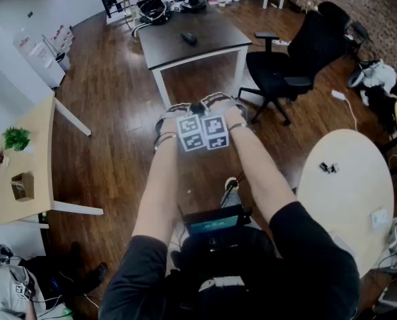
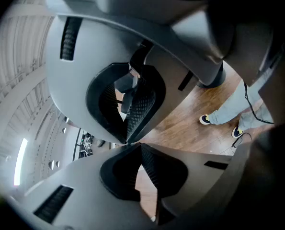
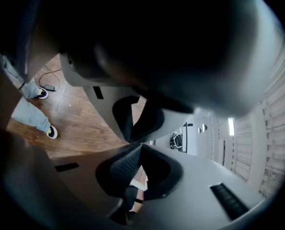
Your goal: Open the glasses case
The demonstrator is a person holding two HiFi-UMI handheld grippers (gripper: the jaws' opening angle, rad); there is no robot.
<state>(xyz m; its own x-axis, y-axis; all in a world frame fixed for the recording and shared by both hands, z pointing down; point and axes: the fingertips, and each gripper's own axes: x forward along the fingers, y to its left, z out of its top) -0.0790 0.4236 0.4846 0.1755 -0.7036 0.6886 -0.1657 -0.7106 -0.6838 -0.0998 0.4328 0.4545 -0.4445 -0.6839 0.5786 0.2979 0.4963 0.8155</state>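
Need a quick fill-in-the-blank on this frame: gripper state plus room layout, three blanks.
1. The left gripper and right gripper both have their jaws ___, with nothing between them.
2. In the head view, the black office chair stands to the ___ of the dark table.
3. The potted plant sits on the light wood table at the head view's ___ edge.
Missing words: shut; right; left.

"How is the person holding the arms?"

"The left arm (image 1: 159, 192) and the right arm (image 1: 261, 175) are both reaching forward, bare from the elbow and converging toward the far end. The marker cubes (image 1: 203, 133) are sitting just beside each other."

"And the jaws?"

"The left gripper (image 2: 128, 143) is keeping its jaws pressed together at the tips, gripping nothing. The right gripper (image 3: 134, 143) is doing the same. Both are pointing forward and tilting downward."
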